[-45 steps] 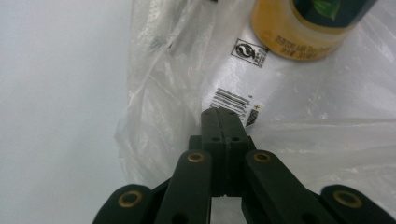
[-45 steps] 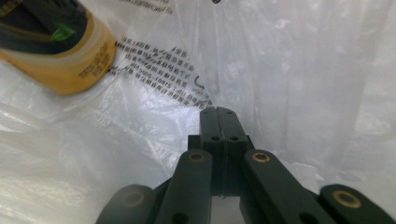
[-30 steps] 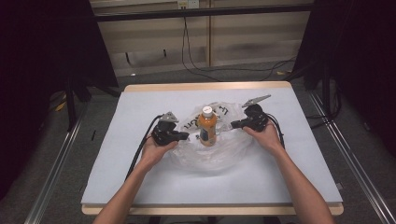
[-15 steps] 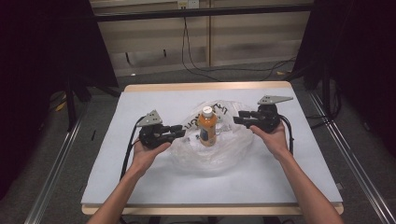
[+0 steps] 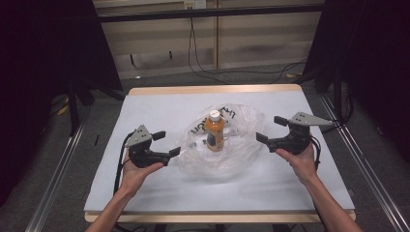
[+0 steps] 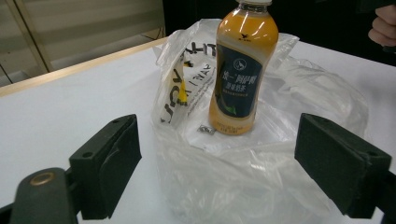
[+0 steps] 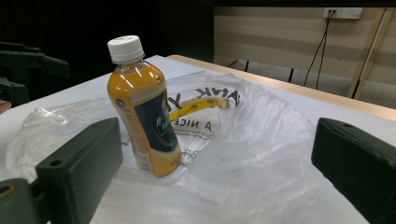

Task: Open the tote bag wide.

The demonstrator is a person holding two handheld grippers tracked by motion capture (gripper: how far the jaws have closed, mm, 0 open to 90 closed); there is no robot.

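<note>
A white-topped table [image 5: 159, 108] carries a crumpled clear plastic bag [image 5: 241, 154] with an orange bottle [image 5: 214, 131] upright on it.

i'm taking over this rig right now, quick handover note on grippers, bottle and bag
Left gripper: open, holding nothing, jaws just opened, beside the bag's left edge.
Right gripper: open, holding nothing, jaws just opened, beside the bag's right edge.
Bottle: orange drink, capped, upright mid-table.
Bag: clear plastic, spread flat around and under the bottle's base.
Done: bottle stands on the opened bag, both grippers clear of it.
Left: probably regrip the bag edges and gather them up around the bottle.
</note>
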